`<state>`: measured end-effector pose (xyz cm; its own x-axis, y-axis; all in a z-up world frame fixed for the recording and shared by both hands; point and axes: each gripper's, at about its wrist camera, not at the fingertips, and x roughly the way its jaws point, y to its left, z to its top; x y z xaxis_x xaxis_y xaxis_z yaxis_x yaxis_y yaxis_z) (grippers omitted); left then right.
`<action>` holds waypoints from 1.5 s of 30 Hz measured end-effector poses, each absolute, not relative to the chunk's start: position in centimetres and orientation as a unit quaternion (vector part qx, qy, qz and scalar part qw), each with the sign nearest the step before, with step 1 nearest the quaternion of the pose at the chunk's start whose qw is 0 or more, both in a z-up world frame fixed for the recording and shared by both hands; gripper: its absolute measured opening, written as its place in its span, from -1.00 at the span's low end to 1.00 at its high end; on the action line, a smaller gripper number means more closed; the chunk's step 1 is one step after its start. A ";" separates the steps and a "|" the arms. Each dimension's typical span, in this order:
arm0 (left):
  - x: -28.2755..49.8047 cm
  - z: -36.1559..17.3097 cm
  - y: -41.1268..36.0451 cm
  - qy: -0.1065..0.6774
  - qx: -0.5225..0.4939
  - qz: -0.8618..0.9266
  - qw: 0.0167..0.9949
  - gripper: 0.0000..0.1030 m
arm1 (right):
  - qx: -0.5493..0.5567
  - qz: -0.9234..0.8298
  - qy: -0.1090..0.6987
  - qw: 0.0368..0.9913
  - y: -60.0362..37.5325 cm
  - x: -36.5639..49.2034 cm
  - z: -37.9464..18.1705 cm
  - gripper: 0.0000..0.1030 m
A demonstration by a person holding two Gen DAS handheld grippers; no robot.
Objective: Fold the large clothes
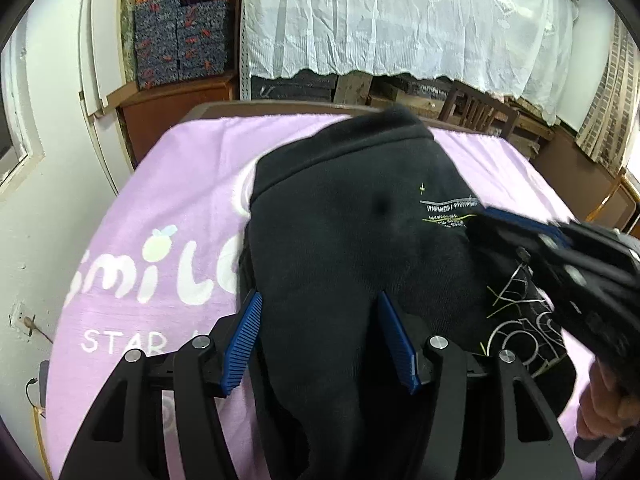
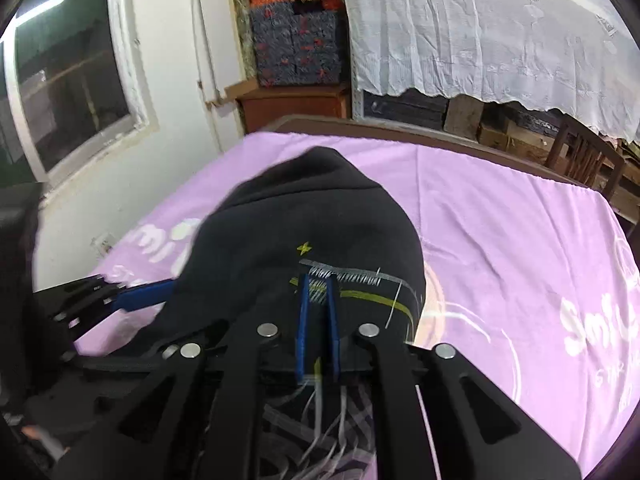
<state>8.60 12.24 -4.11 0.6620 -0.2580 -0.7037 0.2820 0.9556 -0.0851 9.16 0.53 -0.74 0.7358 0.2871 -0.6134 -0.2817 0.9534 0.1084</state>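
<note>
Two grippers w/ black garment on pink-covered surface: left gripper fingers wide astride a fold, prob. to flatten; right gripper fingers pinched narrow on printed cloth, steadying it.

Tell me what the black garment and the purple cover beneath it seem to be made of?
Black garment: probably thick matte cotton knit; soft rounded folds, printed graphics. Purple cover with white lettering: likely soft, slightly fuzzy fabric, towel or fleece; it shows no shine.

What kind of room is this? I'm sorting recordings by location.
Probably a cluttered home room or storeroom: a table under a purple printed cloth, patterned storage boxes stacked on a wooden cabinet, and shelves behind a white lace curtain.
</note>
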 end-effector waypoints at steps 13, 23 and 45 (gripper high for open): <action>7.1 -5.1 9.9 0.373 0.088 -0.115 0.917 0.16 | 0.042 0.215 0.327 0.919 -1.4 4.7 -3.7 -0.83; 7.0 -5.4 9.2 0.364 0.109 -0.105 0.919 0.16 | 0.051 0.235 0.326 0.914 -2.2 4.5 -4.1 -0.84; 5.9 -3.5 10.4 0.339 0.078 -0.118 0.930 0.31 | 0.095 0.250 0.314 0.911 -4.4 4.3 -3.4 -0.75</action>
